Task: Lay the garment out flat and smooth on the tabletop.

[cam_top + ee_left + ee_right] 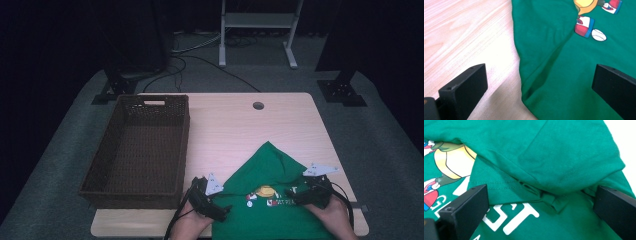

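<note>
A dark room with grey carpet (60, 150) surrounds a pale wooden table (240, 125) in the middle of the high view; a white desk frame (257, 30) stands at the top centre and black cables (200, 62) run across the floor. A brown wicker basket (95, 172) takes the left third of the table, its near corner jutting just past the front edge. The bare wood between basket and far edge, with a round cable hole (258, 105), is open.

A green T-shirt (272, 172) lies bunched at the lower centre and hangs over the near edge. Its print shows a cartoon figure with a baseball (599, 35) and white letters; "ST" (519, 216) can be read, the rest is cut off.

The left gripper (212, 202) sits at the shirt's left edge, jaws spread wide over hem and wood. The right gripper (305, 192) has its jaws parted around a folded sleeve (574, 157), gripping nothing.
</note>
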### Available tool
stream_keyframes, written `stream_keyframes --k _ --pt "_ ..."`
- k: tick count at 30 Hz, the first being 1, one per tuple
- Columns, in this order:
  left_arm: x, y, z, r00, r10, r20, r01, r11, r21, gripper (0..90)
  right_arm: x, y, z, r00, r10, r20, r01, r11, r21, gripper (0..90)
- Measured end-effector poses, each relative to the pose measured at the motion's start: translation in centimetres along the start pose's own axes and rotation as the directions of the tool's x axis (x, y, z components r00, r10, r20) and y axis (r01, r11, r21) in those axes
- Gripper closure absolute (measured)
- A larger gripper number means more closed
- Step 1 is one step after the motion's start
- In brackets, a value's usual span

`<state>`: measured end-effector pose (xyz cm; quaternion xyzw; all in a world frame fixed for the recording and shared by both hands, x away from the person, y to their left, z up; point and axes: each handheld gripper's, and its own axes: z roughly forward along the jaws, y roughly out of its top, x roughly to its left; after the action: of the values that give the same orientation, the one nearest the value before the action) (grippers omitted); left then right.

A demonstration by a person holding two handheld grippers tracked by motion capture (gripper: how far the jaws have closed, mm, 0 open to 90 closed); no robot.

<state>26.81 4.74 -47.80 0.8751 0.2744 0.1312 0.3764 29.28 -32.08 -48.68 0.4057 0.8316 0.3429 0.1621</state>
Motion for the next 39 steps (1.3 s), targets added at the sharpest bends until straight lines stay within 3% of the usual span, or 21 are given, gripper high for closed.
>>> stream_keyframes --k 4,16,31,39 --pt "0.2 0.1 -0.1 1.0 0.003 0.001 -0.003 1.0 -0.005 0.0 0.6 -0.2 -0.2 1.0 0.005 0.003 -0.005 1.0 0.003 0.0" --pt "0.3 0.9 0.1 0.9996 0.014 0.023 -0.014 0.9996 -0.023 0.0 0.5 -0.2 -0.2 1.0 0.005 0.002 -0.005 1.0 0.003 0.0" --pt "0.2 2.8 0.6 0.9981 0.025 0.057 -0.022 0.9985 -0.05 0.0 0.5 -0.2 -0.2 1.0 0.003 0.0 -0.003 1.0 0.005 0.0" --pt "0.1 4.0 0.8 0.997 0.033 0.07 -0.028 0.9967 -0.076 0.0 0.4 -0.1 -0.7 0.9999 -0.016 -0.001 0.016 0.999 0.044 0.0"
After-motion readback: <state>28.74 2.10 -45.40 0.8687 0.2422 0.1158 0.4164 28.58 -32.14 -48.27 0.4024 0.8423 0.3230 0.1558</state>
